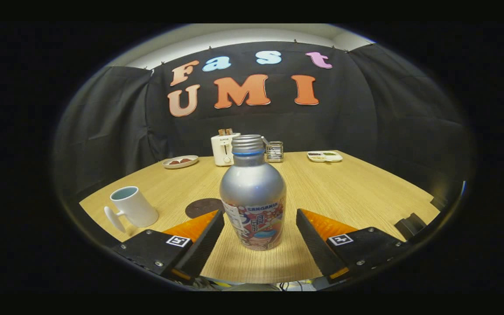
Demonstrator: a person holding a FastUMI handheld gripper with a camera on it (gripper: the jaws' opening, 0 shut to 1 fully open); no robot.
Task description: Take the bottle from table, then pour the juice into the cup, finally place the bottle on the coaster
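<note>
Fingers (210, 238) of the gripper (260, 234) stand spread wide, one on each side of the bottle (253, 192), with a gap of bare wood showing between each finger and the bottle's wall. Neither presses on it, so the first step, taking the bottle, seems to be the one in hand and not yet done.

Upright on the table (357, 192), the bottle sits between the fingertips. It is a smooth, rounded metal body with a printed wrap around its lower half and a ribbed screw cap (247, 143) still on. That slick curved wall will likely want a square, centred squeeze on the wrapped part, or it may twist or slip.

Next, I judge, comes closing on the bottle, then lifting it.

To the left of the fingers stands the cup (133, 206), a glazed mug with its handle turned toward the camera. Just beside the left finger lies the coaster (203, 206), a flat dark disc.

Far back on the pale wood-grain table are a toaster (223, 150), a plate (180, 161), a rack (274, 151) and a tray (324, 156).
</note>
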